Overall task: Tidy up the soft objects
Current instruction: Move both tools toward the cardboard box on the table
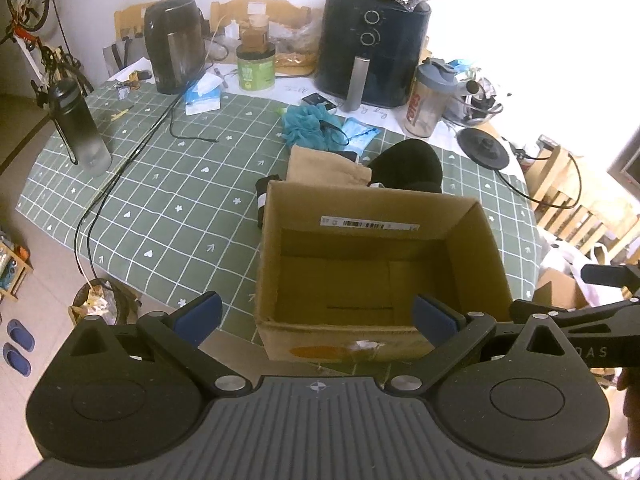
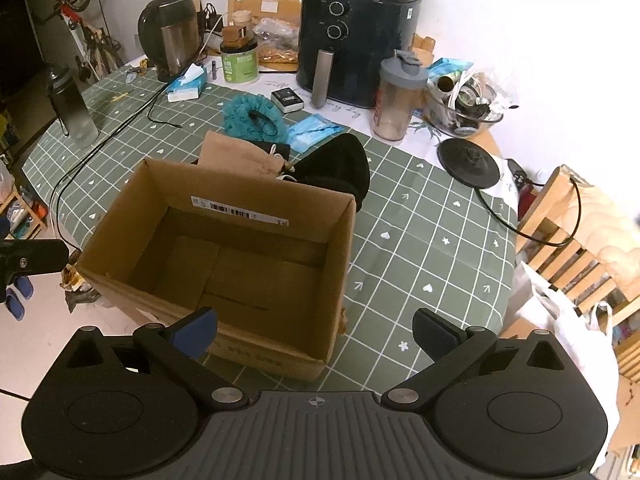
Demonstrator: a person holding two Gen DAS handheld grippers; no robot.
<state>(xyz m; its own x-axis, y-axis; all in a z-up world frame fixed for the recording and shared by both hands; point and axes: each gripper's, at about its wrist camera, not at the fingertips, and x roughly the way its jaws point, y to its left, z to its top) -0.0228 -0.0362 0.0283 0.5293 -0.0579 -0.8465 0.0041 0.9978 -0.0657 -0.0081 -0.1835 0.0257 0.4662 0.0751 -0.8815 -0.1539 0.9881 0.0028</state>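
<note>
An open cardboard box (image 1: 372, 216) (image 2: 152, 216) stands empty near the table's front edge. Just behind it lie a black knit hat (image 1: 412, 162) (image 2: 340, 168), a tan cloth pouch (image 1: 324, 168) (image 2: 236, 152) and a small dark item with a white cord (image 2: 276, 150). Farther back sit a teal bath pouf (image 1: 308, 122) (image 2: 250, 114) and a blue packet (image 1: 360, 132) (image 2: 314, 128). My left gripper (image 1: 316, 316) hangs open above the box's near wall. My right gripper (image 2: 316, 330) hangs open over the box's near right corner. Neither holds anything.
On the green checked tablecloth (image 1: 160, 200) stand a dark water bottle (image 1: 78, 124), a kettle (image 1: 176, 44), a green jar (image 1: 256, 66), an air fryer (image 1: 372, 48), a shaker bottle (image 1: 426, 96) and a kettle base (image 1: 484, 148). Black cables (image 1: 120, 168) cross the left side. Wooden chairs (image 2: 568, 240) stand right.
</note>
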